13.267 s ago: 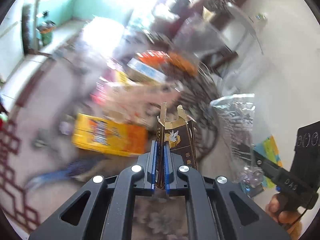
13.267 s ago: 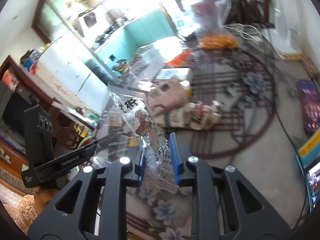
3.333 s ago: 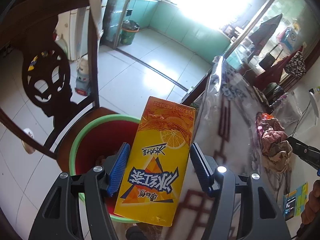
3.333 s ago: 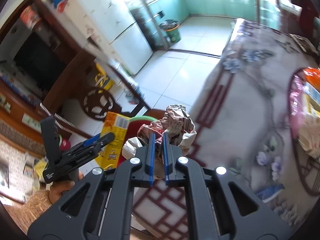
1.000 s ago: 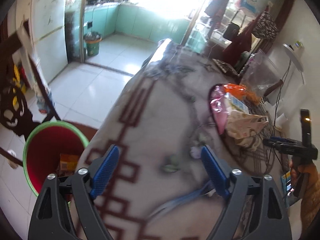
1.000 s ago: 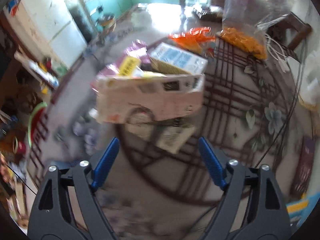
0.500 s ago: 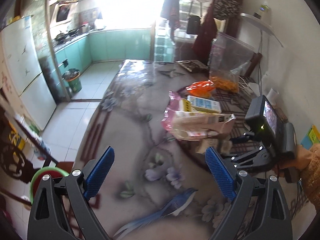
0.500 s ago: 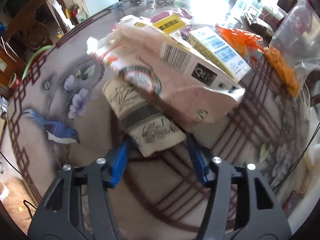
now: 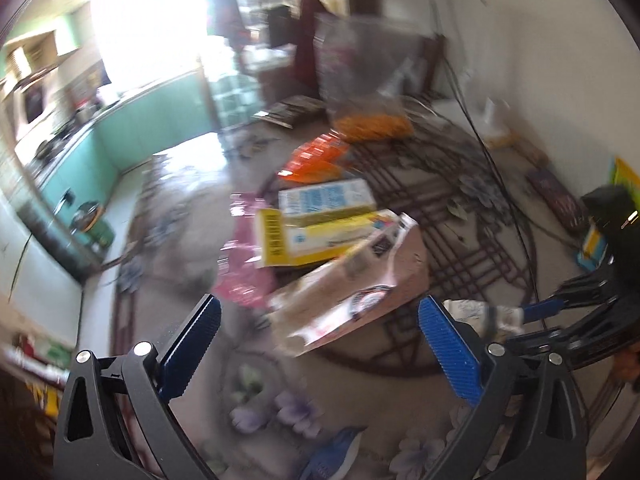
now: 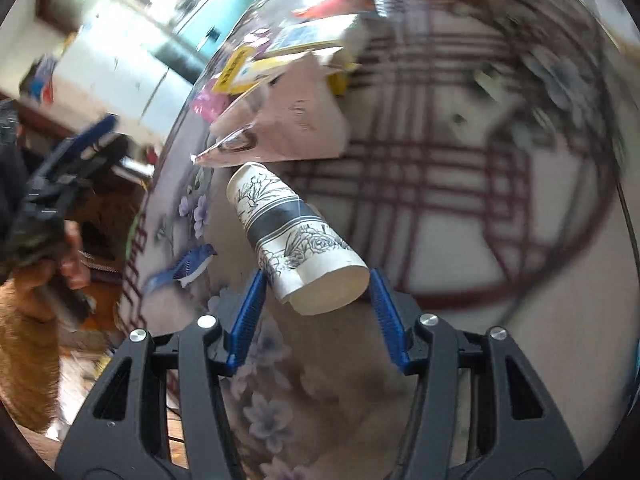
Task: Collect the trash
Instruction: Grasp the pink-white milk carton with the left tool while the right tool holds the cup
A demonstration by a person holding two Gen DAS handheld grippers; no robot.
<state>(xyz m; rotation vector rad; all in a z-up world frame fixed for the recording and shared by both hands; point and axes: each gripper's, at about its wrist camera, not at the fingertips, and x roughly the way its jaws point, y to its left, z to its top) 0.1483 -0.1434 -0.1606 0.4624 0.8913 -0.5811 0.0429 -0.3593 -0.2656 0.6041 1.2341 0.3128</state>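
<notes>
Right gripper (image 10: 316, 316) straddles the paper cup (image 10: 296, 240) lying on its side on the table (image 10: 440, 216), jaws apart, one pad at each side of the rim end. Squeeze gently, I'd say; thin paper crushes and slips. Left gripper (image 9: 320, 344) hangs wide apart and empty over the pink carton (image 9: 352, 296). That looks next; grip it across the narrow side.

On the table (image 10: 460, 240) a cup (image 10: 296, 240) lies on its side, its mouth between the fingers of the right hand-held gripper (image 10: 316, 304), its base pointing to 11 o'clock. Just beyond, at 12 o'clock, a carton (image 10: 296, 124) lies flat, with boxes (image 9: 324, 220) stacked behind it. The left hand-held gripper (image 9: 320, 344) is at 9 o'clock.
</notes>
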